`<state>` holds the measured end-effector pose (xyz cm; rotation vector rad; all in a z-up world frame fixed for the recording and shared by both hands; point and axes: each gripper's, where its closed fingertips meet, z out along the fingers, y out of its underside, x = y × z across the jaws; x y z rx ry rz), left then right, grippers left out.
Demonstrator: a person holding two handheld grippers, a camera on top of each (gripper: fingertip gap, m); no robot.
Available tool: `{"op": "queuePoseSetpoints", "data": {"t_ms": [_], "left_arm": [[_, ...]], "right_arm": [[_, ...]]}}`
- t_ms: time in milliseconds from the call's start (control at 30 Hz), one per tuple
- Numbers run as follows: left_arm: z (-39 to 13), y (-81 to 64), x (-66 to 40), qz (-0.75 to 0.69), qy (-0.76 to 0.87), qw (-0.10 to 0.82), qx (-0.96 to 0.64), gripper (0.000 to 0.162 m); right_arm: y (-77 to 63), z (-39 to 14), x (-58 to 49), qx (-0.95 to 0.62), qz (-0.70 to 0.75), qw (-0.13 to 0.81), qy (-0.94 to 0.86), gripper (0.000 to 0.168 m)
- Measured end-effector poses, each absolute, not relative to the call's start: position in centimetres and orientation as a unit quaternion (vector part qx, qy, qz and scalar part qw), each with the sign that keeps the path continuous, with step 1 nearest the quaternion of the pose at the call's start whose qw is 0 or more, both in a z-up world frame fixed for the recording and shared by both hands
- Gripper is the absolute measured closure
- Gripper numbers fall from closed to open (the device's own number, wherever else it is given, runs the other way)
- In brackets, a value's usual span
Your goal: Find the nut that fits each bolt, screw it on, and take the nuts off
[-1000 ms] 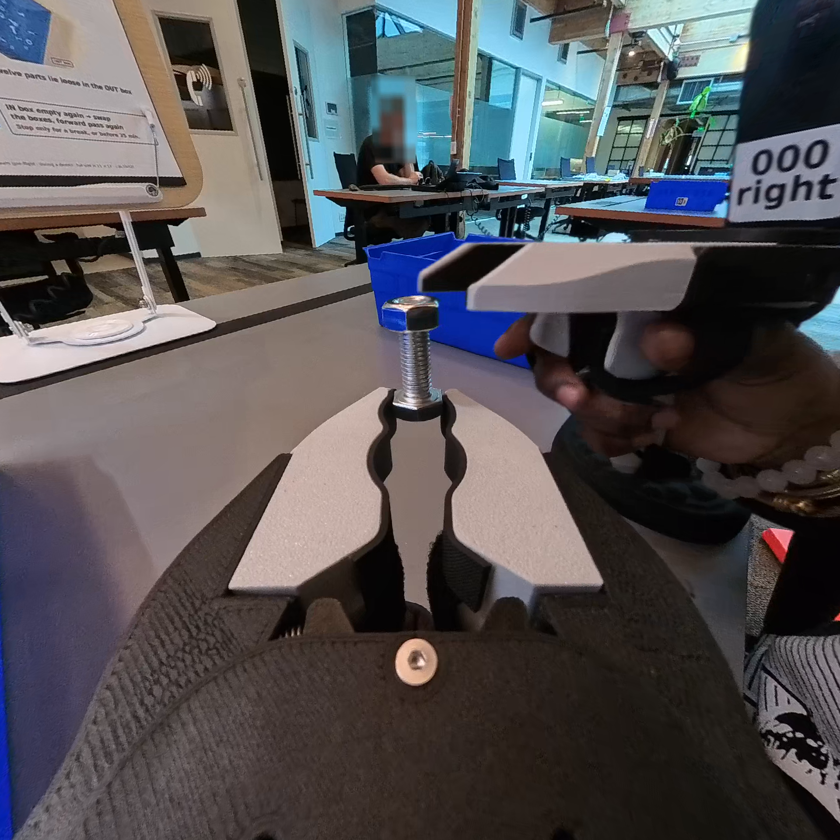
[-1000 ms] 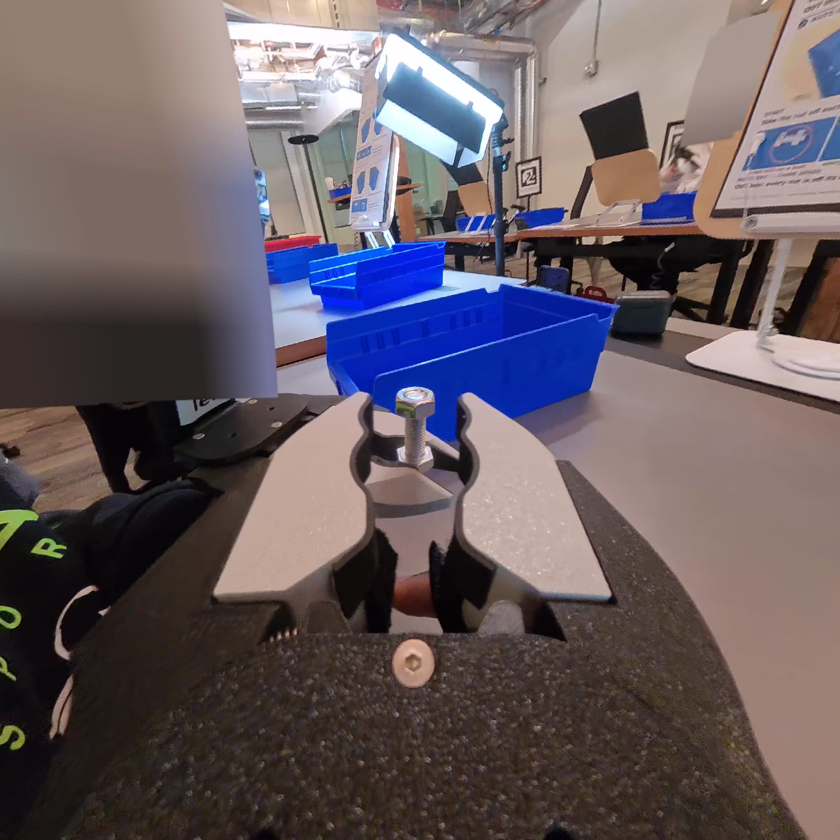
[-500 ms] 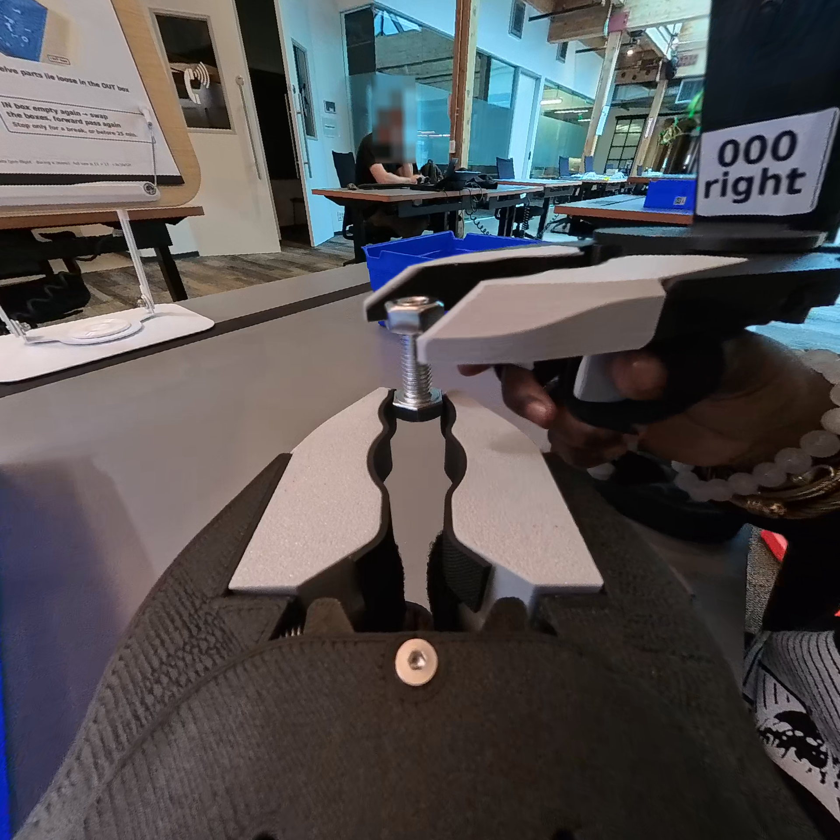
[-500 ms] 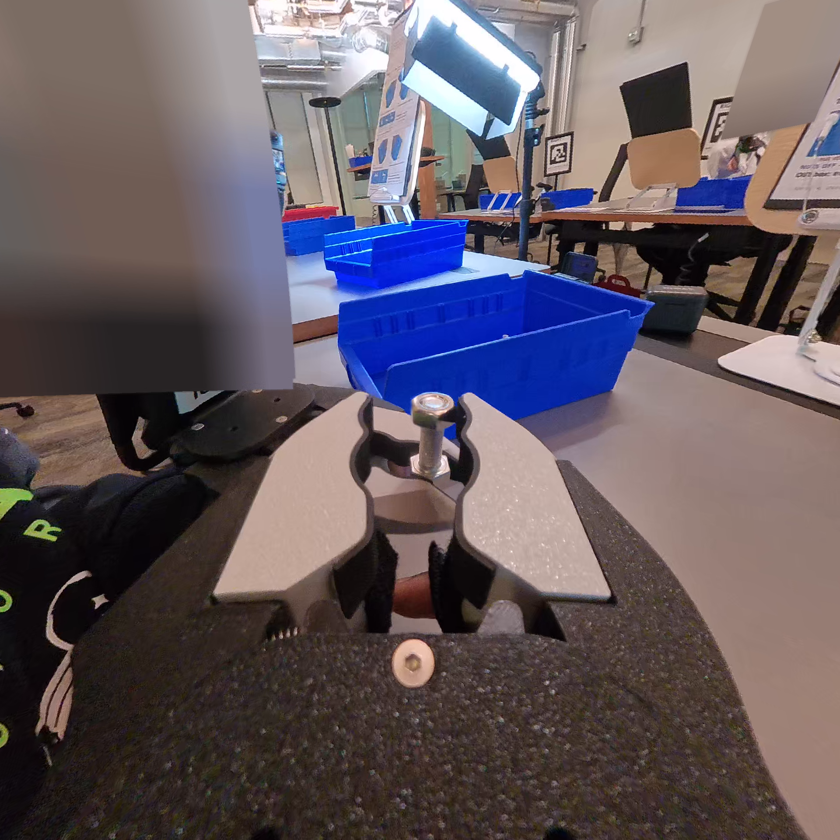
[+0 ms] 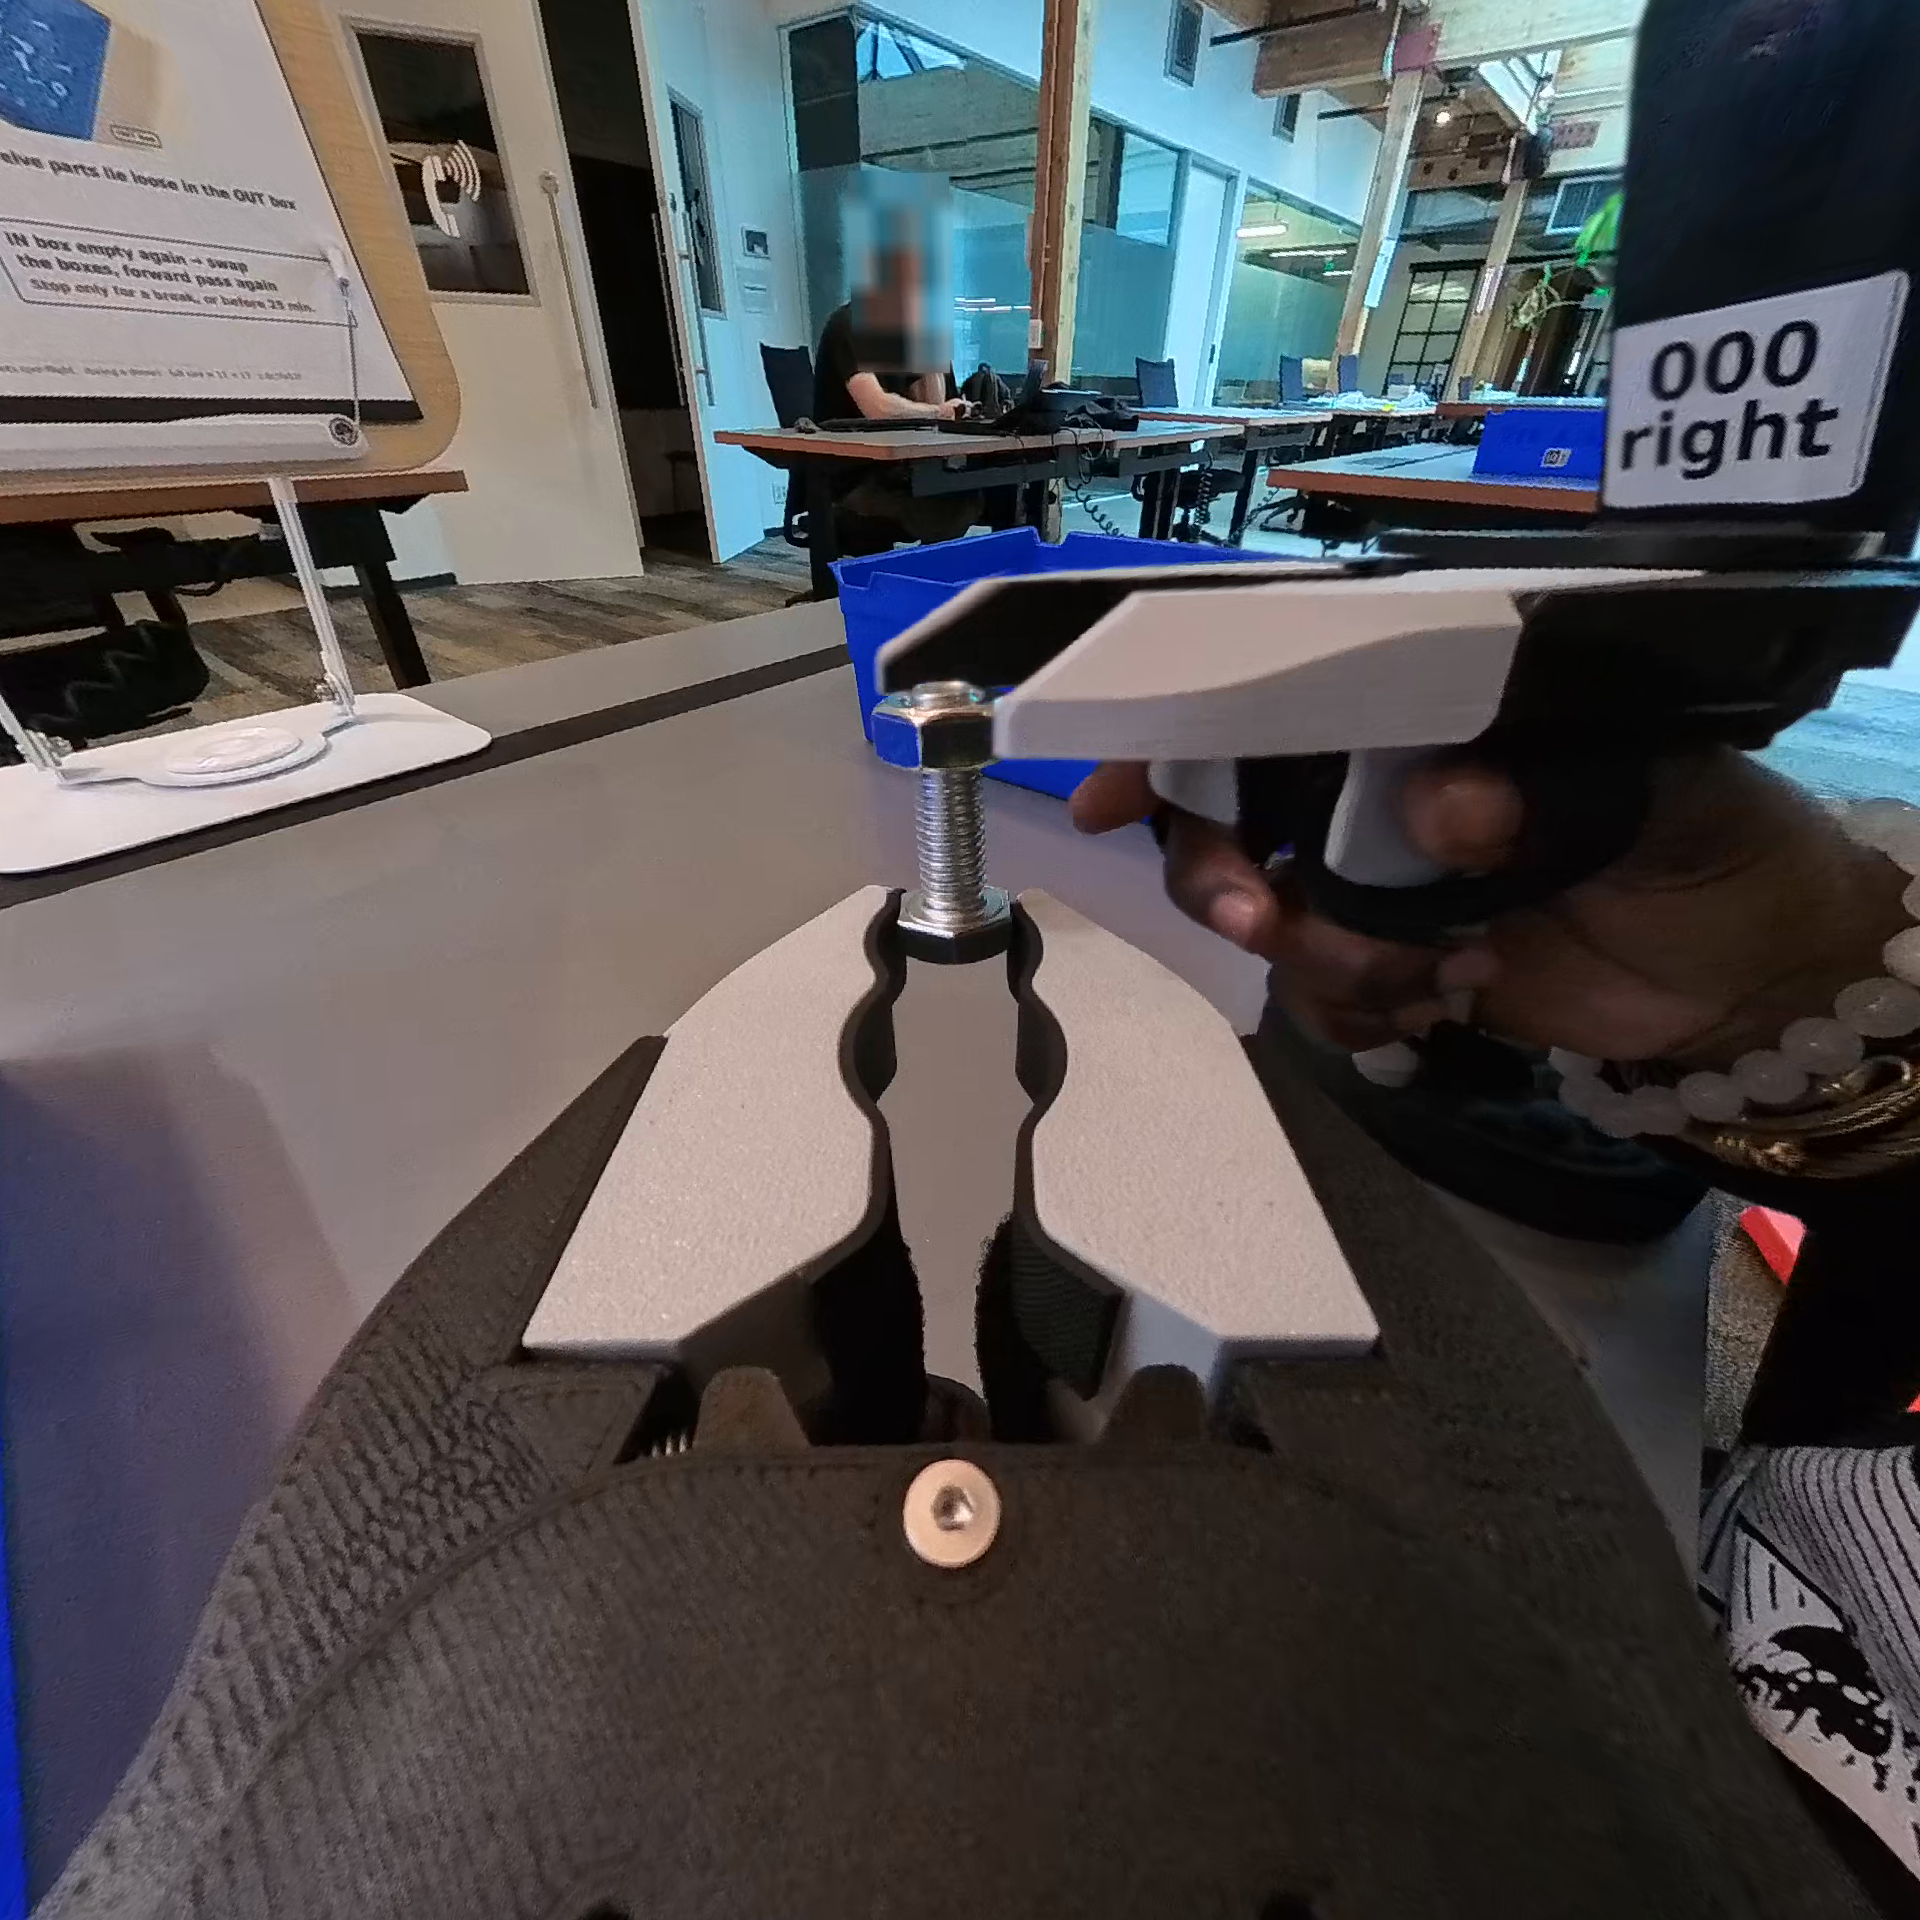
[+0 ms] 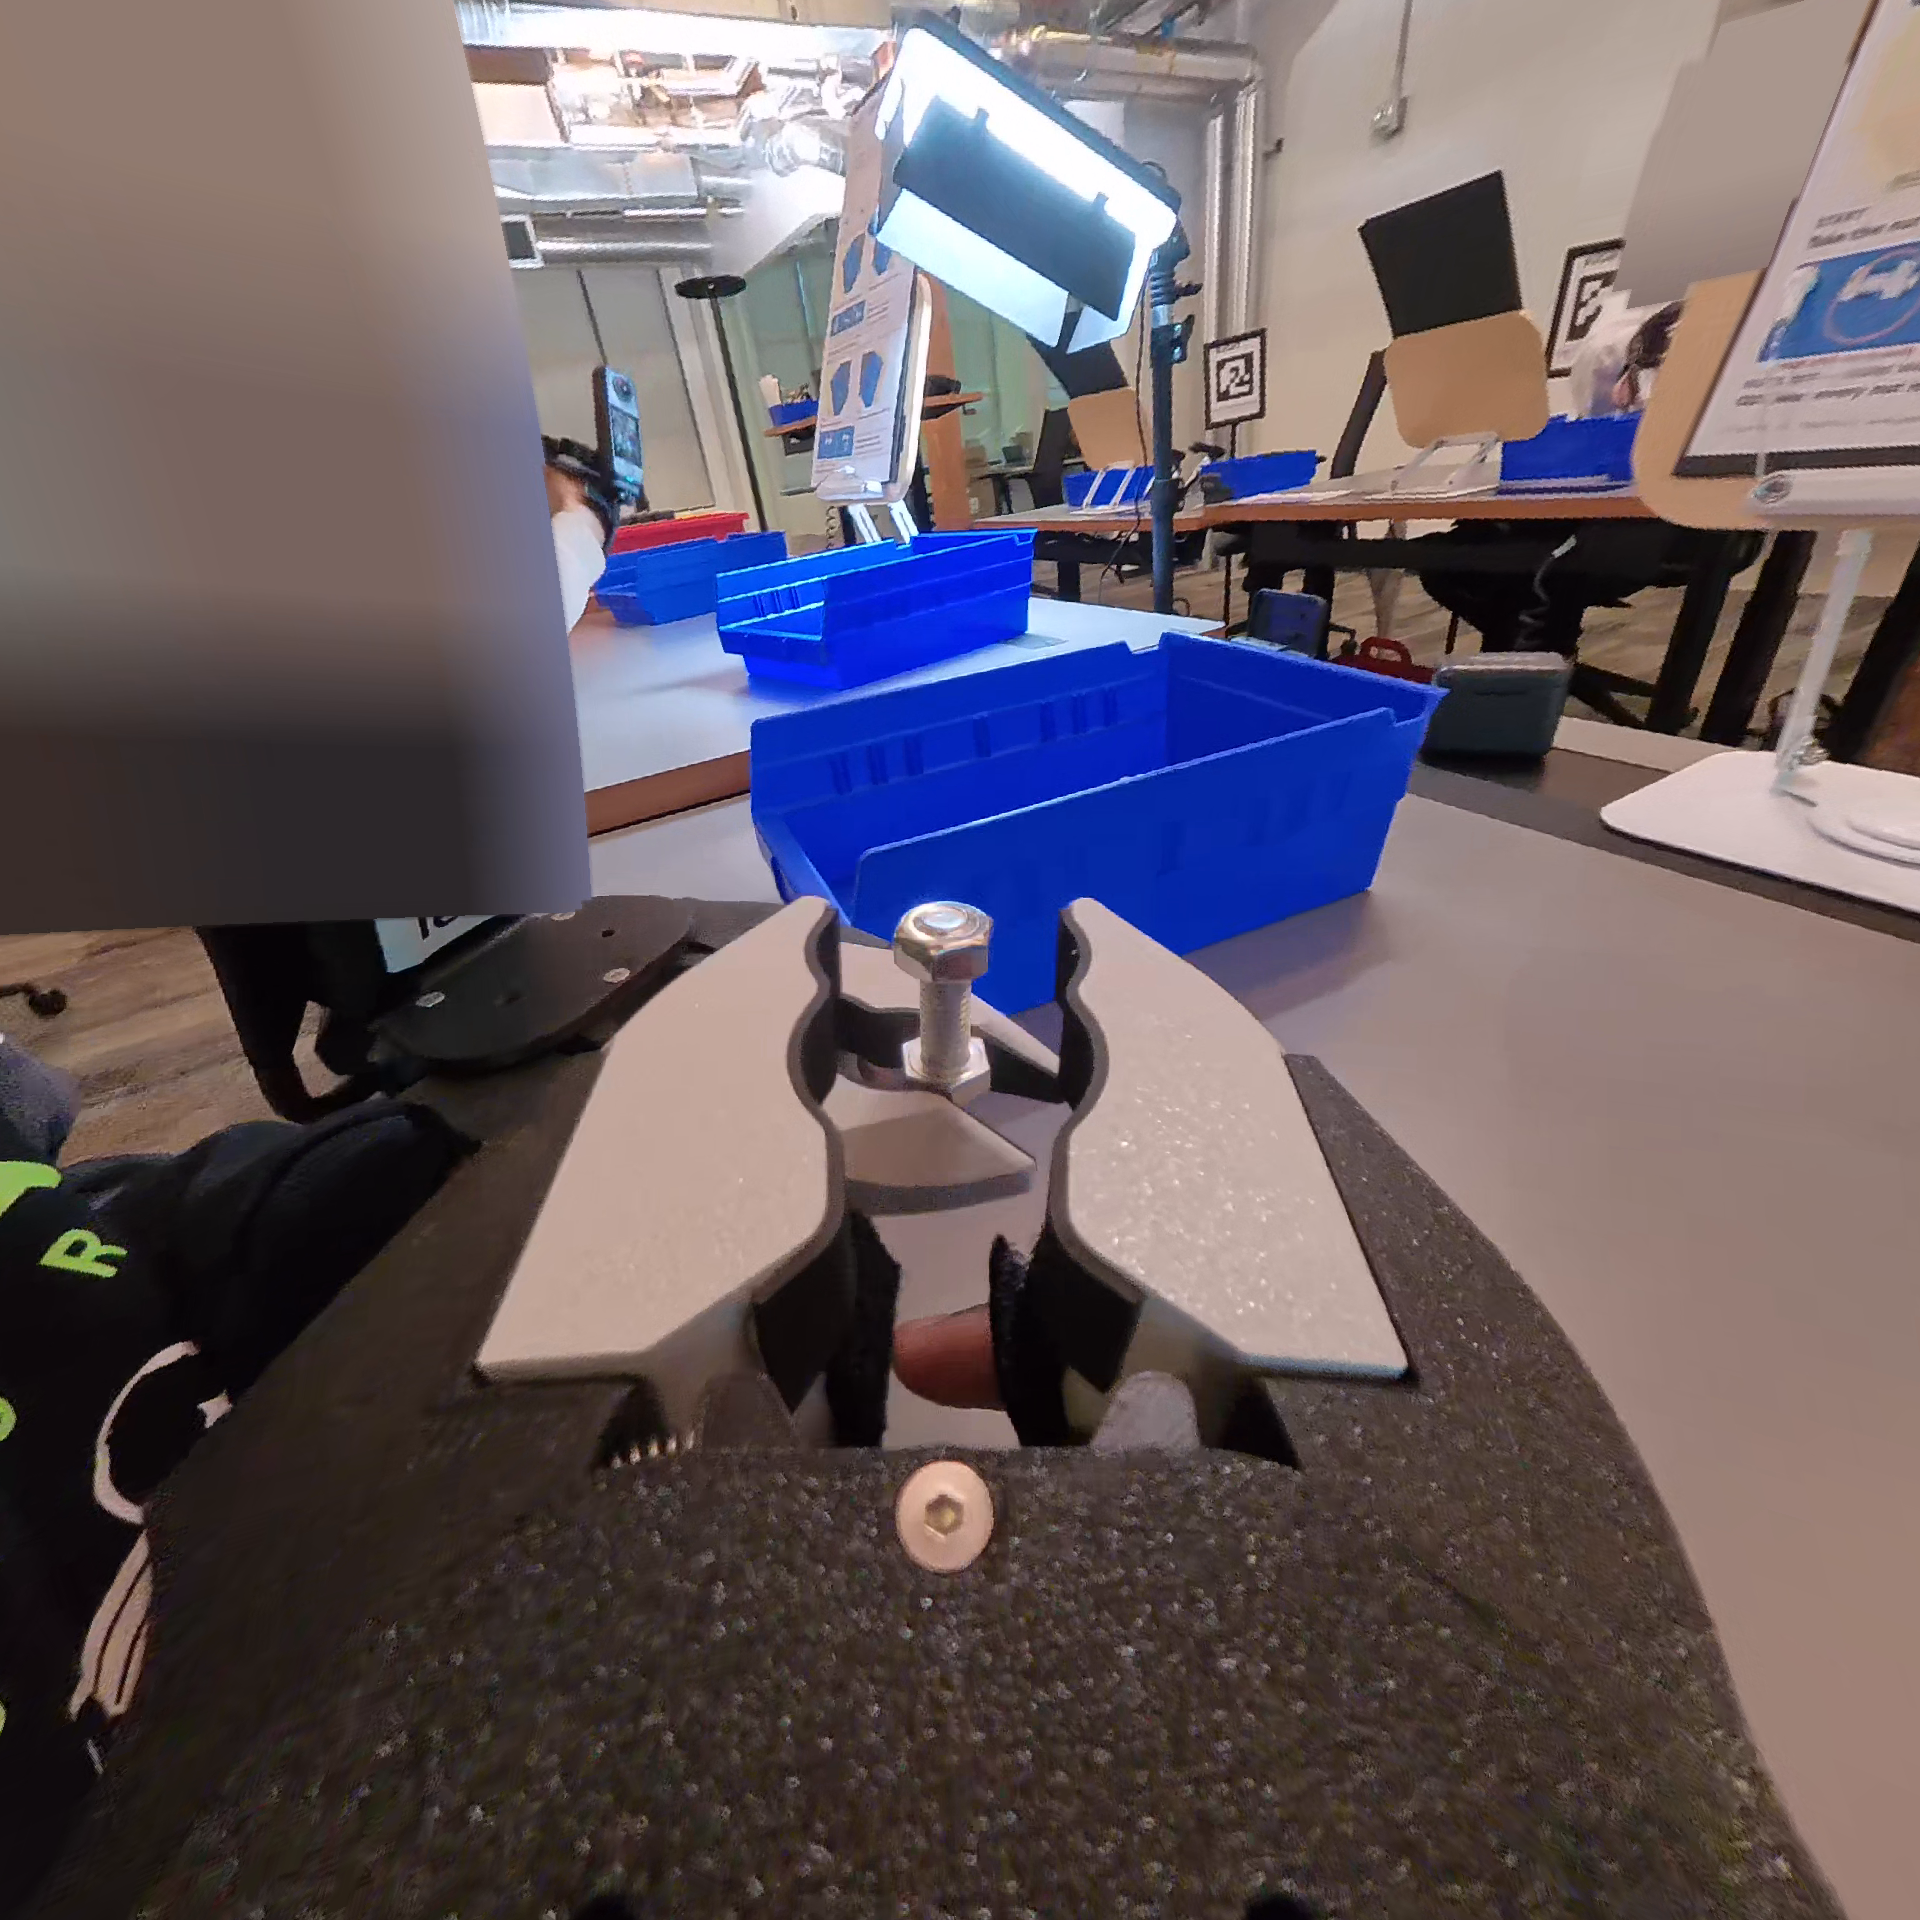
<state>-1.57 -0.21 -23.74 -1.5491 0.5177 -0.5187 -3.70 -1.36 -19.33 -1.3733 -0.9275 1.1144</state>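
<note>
The left gripper (image 5: 951, 925) is clamped on the hexagonal head of the bolt (image 5: 948, 831), holding it upright with the threaded shank pointing up, above the grey table (image 5: 468, 935). One nut (image 5: 928, 727) sits at the very top of the shank, its upper face about level with the bolt's end; the thread below it is bare down to the head. By this position the nut is engaged by only a few turns. It is either just started or nearly off, and the frames do not settle which.

The right gripper (image 6: 945, 956) reaches in from the right of the bolt at nut height. Its jaws stand apart, one on either side of the nut, with visible gaps in the right wrist view, so it is not yet gripping. Contact on the far side of the nut is hard to judge in the left wrist view, where the near finger (image 5: 1247, 675) covers part of it.

The bolt is bright, zinc-coloured steel, with clean thread and no visible damage. The nut matches in finish and appears to sit square on the shank.

A blue bin (image 6: 1091, 790) stands on the table just behind the bolt. Its contents are not visible. No other bolts or nuts are in view, so the remaining count cannot be assessed.
</note>
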Motion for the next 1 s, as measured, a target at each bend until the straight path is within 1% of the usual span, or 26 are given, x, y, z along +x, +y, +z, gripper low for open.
{"op": "queuePoseSetpoints", "data": {"t_ms": [100,267,500,567,600,700,733,767,933,1000], "left_arm": [[-23.7,-0.2,-1.5,-0.229,0.23,0.655,-0.683,0.143],[-23.8,-0.2,-1.5,-0.229,0.231,0.654,-0.683,0.143],[-23.8,-0.2,-1.6,-0.228,0.228,0.655,-0.683,0.143],[-23.8,-0.2,-1.6,-0.227,0.229,0.655,-0.683,0.143],[-23.8,-0.2,-1.6,-0.226,0.228,0.655,-0.684,0.143],[-23.7,-0.2,-1.6,-0.227,0.227,0.655,-0.683,0.143],[-23.7,-0.2,-1.6,-0.226,0.228,0.656,-0.683,0.143],[-23.8,-0.2,-1.6,-0.226,0.229,0.656,-0.683,0.143],[-23.8,-0.2,-1.5,-0.226,0.231,0.655,-0.683,0.143],[-23.8,-0.3,-1.5,-0.225,0.232,0.655,-0.683,0.143]], "right_arm": [[-1.5,-19.5,-4.9,-0.576,0.472,0.529,-0.406,0.125],[-1.7,-19.5,-5.8,-0.572,0.467,0.525,-0.422,0.127],[-2.0,-19.6,-4.3,-0.576,0.464,0.533,-0.411,0.138],[-2.1,-19.7,-3.3,-0.58,0.462,0.537,-0.403,0.144],[-2.2,-19.8,-2.8,-0.58,0.462,0.537,-0.401,0.151],[-2.3,-19.6,-1.8,-0.578,0.47,0.542,-0.389,0.154],[-2.1,-19.5,-1.6,-0.578,0.471,0.545,-0.383,0.152],[-1.8,-19.4,-1.7,-0.578,0.471,0.548,-0.378,0.145],[-1.5,-19.8,-4.0,-0.578,0.477,0.527,-0.401,0.1],[-1.9,-20.0,-5.1,-0.573,0.486,0.509,-0.42,0.095]]}}
